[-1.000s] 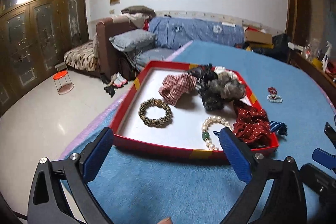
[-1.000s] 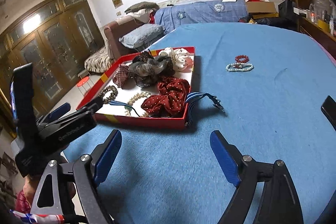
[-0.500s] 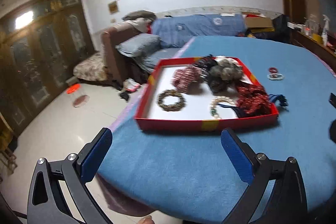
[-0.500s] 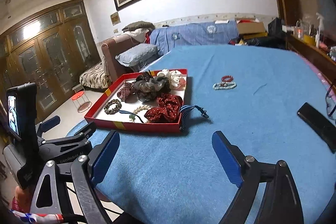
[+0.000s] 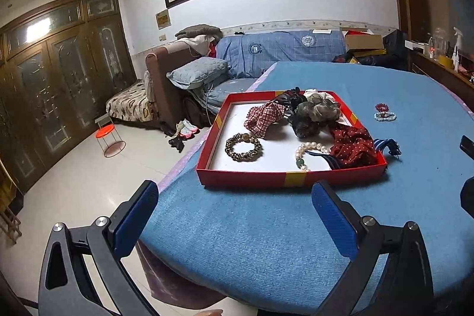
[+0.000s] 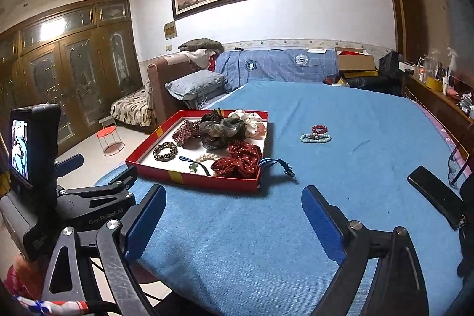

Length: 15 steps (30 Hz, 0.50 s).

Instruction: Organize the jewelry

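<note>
A red tray (image 5: pixel 251 179) (image 6: pixel 189 178) on the blue table holds a gold-brown bracelet (image 5: pixel 243 147) (image 6: pixel 165 150), a pearl bracelet with a green bead (image 5: pixel 308 153) (image 6: pixel 204 159), a red dotted scrunchie (image 5: pixel 352 147) (image 6: pixel 240 160), a plaid scrunchie (image 5: pixel 263 117) and grey and white scrunchies (image 6: pixel 225 128). A striped strap (image 6: pixel 277 163) hangs over the tray's right rim. A red bracelet and a pale bead bracelet (image 5: pixel 384 113) (image 6: pixel 316 134) lie on the table to its right. My left gripper (image 5: pixel 234 215) and right gripper (image 6: pixel 234 218) are open and empty, near the table's front edge.
A black phone (image 6: pixel 435 197) and glasses (image 6: pixel 457 165) lie at the table's right. The left gripper body with its screen (image 6: pixel 32 150) shows at the left of the right wrist view. A sofa (image 5: pixel 281 49), pillow and red stool (image 5: pixel 106 135) stand beyond the table.
Both grippers have pulled back and up from the tray; it now looks smaller and farther. Both stay open and empty. Nothing in the tray has moved.
</note>
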Motion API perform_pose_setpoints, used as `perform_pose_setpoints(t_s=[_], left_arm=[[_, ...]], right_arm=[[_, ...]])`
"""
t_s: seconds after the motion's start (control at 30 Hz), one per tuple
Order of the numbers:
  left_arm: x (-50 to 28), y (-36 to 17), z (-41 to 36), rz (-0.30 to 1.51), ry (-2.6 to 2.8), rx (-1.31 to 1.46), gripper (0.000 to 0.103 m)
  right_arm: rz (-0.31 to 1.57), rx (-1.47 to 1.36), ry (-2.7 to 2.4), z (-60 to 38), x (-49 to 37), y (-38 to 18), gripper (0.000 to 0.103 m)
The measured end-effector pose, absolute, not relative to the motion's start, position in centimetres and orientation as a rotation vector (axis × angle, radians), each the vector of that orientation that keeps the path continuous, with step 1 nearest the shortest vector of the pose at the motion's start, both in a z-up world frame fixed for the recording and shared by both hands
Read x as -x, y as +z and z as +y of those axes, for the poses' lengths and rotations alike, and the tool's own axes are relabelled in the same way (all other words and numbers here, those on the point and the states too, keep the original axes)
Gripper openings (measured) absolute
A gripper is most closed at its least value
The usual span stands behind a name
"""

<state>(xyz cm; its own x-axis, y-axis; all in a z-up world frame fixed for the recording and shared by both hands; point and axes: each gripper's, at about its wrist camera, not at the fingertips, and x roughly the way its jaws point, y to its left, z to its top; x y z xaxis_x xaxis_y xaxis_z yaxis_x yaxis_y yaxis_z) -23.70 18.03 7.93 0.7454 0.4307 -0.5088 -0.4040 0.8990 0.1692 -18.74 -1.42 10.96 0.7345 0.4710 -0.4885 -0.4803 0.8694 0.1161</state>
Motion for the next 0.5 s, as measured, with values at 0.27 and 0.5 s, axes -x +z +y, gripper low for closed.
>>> perform_pose_setpoints(t_s=[0.27,0.5], left_arm=[[23.6,7.6,18.2,0.570,0.469,-0.060,0.103],[23.5,7.2,18.6,0.581,0.461,-0.045,0.103]], right_arm=[[0.541,0.041,0.533,-0.6,18.7,10.7,0.096],[0.546,0.057,0.536,0.0,18.8,10.4,0.096]])
